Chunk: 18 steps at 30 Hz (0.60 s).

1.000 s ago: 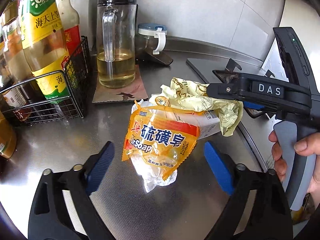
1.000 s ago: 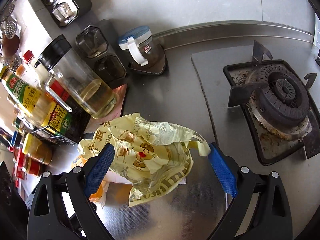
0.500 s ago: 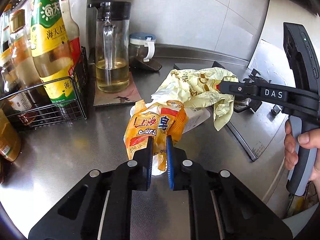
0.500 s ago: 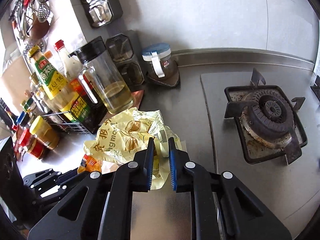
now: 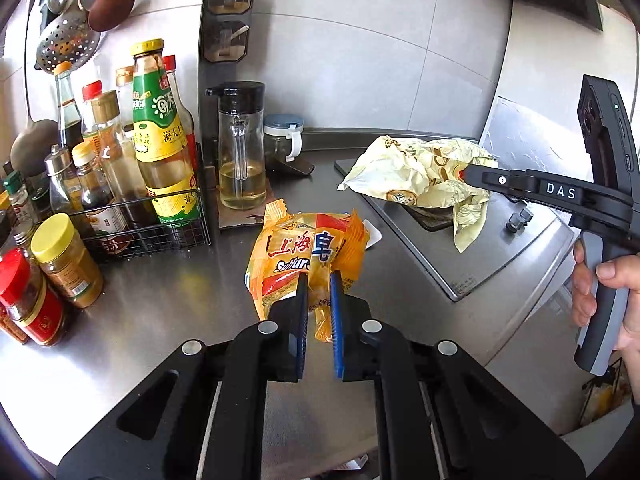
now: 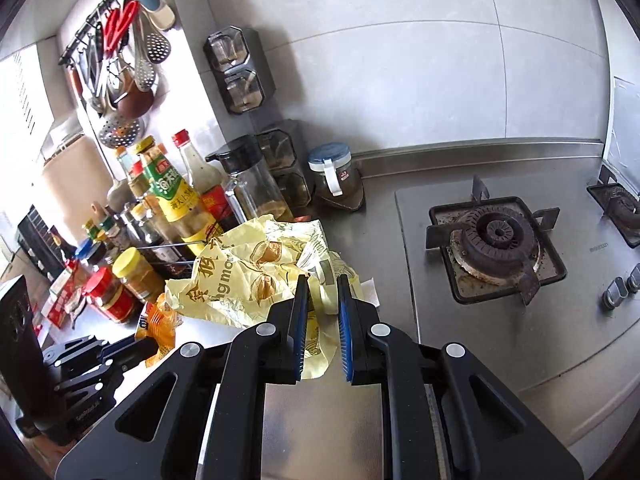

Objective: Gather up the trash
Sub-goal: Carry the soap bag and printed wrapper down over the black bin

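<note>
My left gripper (image 5: 319, 280) is shut on an orange soap wrapper (image 5: 308, 250) and holds it above the steel counter (image 5: 160, 300). My right gripper (image 6: 322, 284) is shut on a crumpled pale yellow paper wrapper (image 6: 248, 276) and holds it lifted. In the left wrist view the yellow wrapper (image 5: 416, 176) hangs from the right gripper over the stove's left edge. The soap wrapper (image 6: 158, 320) and left gripper show at lower left of the right wrist view. A white piece (image 5: 374, 236) lies on the counter behind the soap wrapper.
A wire rack of sauce bottles (image 5: 160, 152) and jars (image 5: 66, 264) stands at left. A glass oil jug (image 5: 240, 148) and a small blue-lidded jar (image 5: 284, 140) stand at the back. The gas burner (image 6: 496, 244) is at right. Utensils hang on the wall (image 6: 120, 52).
Both grippers closed on their wrappers, then lifted and pulled back. The yellow wrapper has moved right, away from the soap wrapper.
</note>
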Tool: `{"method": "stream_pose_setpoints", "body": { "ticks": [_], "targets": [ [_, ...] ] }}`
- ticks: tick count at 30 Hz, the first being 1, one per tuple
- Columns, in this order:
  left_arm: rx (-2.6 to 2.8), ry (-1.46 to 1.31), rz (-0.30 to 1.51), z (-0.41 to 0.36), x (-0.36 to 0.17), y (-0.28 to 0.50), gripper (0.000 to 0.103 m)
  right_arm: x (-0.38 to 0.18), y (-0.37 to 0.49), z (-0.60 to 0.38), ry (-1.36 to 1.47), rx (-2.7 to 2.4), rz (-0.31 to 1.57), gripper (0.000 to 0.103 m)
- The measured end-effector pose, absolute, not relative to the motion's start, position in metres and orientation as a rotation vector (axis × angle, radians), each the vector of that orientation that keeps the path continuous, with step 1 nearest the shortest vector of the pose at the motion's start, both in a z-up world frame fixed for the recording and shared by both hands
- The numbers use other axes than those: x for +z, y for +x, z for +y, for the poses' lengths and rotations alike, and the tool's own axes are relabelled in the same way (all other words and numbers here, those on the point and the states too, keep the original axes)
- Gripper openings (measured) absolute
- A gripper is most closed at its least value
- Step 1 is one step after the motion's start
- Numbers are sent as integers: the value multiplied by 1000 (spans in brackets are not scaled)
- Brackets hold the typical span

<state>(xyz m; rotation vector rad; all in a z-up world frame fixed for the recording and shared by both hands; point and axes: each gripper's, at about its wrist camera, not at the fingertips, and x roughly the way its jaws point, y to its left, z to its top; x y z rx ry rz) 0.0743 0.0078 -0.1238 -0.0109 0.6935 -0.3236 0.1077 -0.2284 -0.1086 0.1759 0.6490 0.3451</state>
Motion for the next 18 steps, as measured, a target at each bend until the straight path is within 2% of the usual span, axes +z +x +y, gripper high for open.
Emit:
{"method": "stream_pose_setpoints", "body": {
  "ticks": [10,18],
  "targets": [
    [-349,-5,729,-1,-113,-2,10,-113,3,-235,184,371,682,16],
    [-362,-32,842,-3,-154,-53,10,-157,-66,-244,182,367,791,16]
  ]
}}
